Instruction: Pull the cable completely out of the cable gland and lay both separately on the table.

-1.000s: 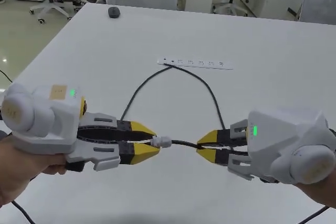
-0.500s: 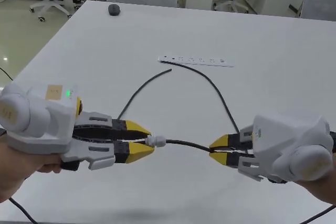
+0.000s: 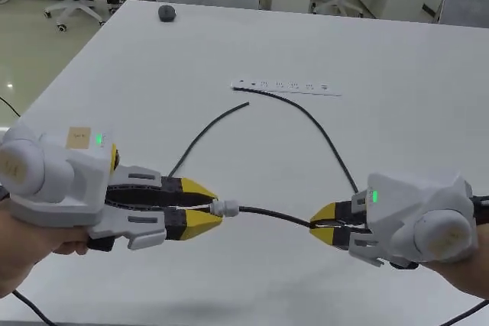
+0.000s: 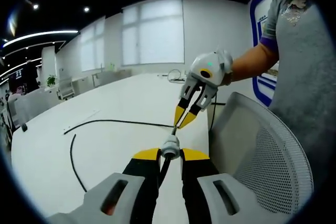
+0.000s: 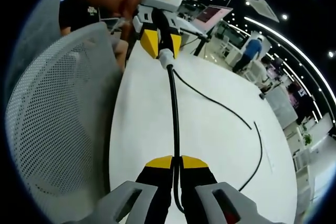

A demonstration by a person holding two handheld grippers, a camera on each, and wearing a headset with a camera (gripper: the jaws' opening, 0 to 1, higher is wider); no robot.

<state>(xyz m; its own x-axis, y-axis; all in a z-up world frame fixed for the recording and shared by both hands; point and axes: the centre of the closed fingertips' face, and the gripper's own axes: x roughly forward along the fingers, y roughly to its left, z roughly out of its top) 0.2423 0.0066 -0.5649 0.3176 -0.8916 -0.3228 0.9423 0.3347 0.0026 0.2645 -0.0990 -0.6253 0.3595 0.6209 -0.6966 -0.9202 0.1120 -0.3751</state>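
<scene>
Wider now: the right gripper (image 3: 313,226) has drawn further from the left gripper (image 3: 216,208). Left clenches the gland (image 3: 227,207), right pinches the cable (image 3: 275,214), which runs nearly straight from the gland toward three o'clock.

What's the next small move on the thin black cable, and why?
Probably draw the right gripper farther from the left gripper: it is shut on the black cable, the left clamps the grey plastic gland, and cable runs through it.
</scene>
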